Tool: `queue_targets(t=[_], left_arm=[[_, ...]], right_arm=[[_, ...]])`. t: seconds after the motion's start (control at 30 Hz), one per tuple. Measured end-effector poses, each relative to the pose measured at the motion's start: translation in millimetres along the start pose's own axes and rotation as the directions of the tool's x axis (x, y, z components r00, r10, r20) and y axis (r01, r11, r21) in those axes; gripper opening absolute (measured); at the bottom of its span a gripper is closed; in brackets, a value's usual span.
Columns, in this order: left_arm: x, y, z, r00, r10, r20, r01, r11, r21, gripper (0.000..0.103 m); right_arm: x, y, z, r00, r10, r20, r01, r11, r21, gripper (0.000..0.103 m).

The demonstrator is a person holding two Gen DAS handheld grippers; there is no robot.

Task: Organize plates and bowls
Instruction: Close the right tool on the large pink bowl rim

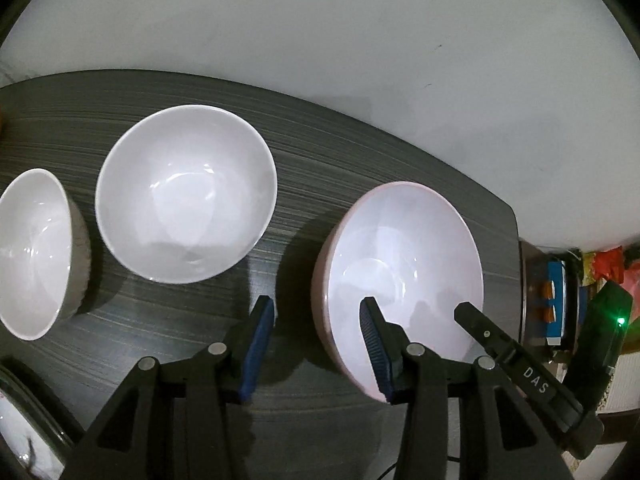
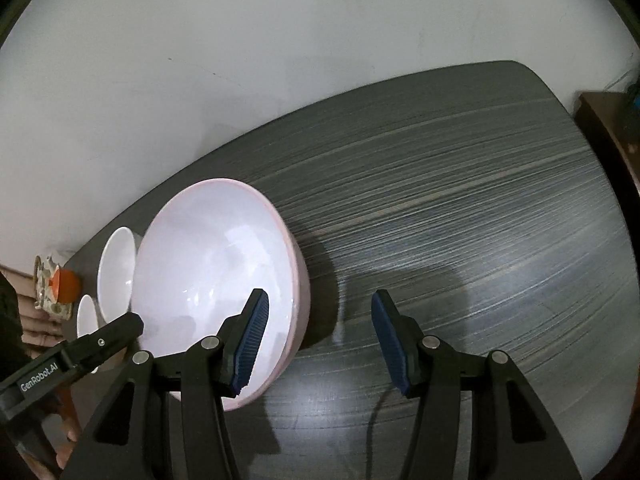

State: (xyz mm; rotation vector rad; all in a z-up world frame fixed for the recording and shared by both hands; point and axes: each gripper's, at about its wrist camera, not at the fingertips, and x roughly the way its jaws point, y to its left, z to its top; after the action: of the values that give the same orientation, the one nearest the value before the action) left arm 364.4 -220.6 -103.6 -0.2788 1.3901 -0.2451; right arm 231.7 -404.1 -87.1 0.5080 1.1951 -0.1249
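1. I see the pink bowl (image 1: 404, 264) standing upright on the dark striped table (image 1: 168, 320), near the table's right end as my left camera looks at it. It is pink outside, white inside, with nothing in it.
2. My left gripper (image 1: 318, 320) straddles this bowl's near-left rim: one blue-padded finger hangs inside the bowl, the other outside over the table. The jaws stand partly apart, and I cannot tell whether either pad touches the rim.
3. My right gripper (image 2: 318, 320) straddles the opposite side of the same bowl (image 2: 216, 280): its left finger lies over the bowl's inside, its right finger over bare table. Its jaws are also partly apart, and I see no pad pressing on the wall.
4. Each camera shows a finger of the other gripper reaching over the bowl from the side.
5. Further along the table toward its left end stands a plain white bowl (image 1: 186, 194), upright, well apart from the pink one.
6. Beyond that, at the left edge of my left view, sits a ribbed grey bowl (image 1: 38, 254), white inside, just beside the white one.
7. A white wall (image 1: 320, 32) rises behind the table's far edge.
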Motion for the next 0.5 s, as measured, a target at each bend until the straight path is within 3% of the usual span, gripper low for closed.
queue_targets(t=[0.17, 0.23, 0.43, 0.5], left_arm=[[12.9, -5.5, -0.4, 1.000, 0.017, -0.019, -0.017, 1.000, 0.002, 0.040], [15.3, -8.9, -1.0, 1.000, 0.020, -0.016, -0.020, 0.999, 0.027, 0.031], [20.5, -7.0, -1.1, 1.000, 0.003, -0.031, -0.002, 0.999, 0.036, 0.013], [17.7, -5.0, -0.5, 1.000, 0.001, -0.029, 0.000, 0.999, 0.038, 0.013]], right_arm=[[10.3, 2.7, 4.1, 0.999, -0.041, -0.009, 0.041, 0.999, -0.028, 0.051], [15.0, 5.2, 5.4, 0.999, -0.050, -0.010, 0.050, 0.998, -0.038, 0.049], [23.4, 9.8, 4.8, 0.999, -0.033, -0.039, 0.031, 0.999, -0.035, 0.021], [23.4, 12.0, 2.6, 0.999, -0.005, -0.052, 0.003, 1.000, -0.031, 0.011]])
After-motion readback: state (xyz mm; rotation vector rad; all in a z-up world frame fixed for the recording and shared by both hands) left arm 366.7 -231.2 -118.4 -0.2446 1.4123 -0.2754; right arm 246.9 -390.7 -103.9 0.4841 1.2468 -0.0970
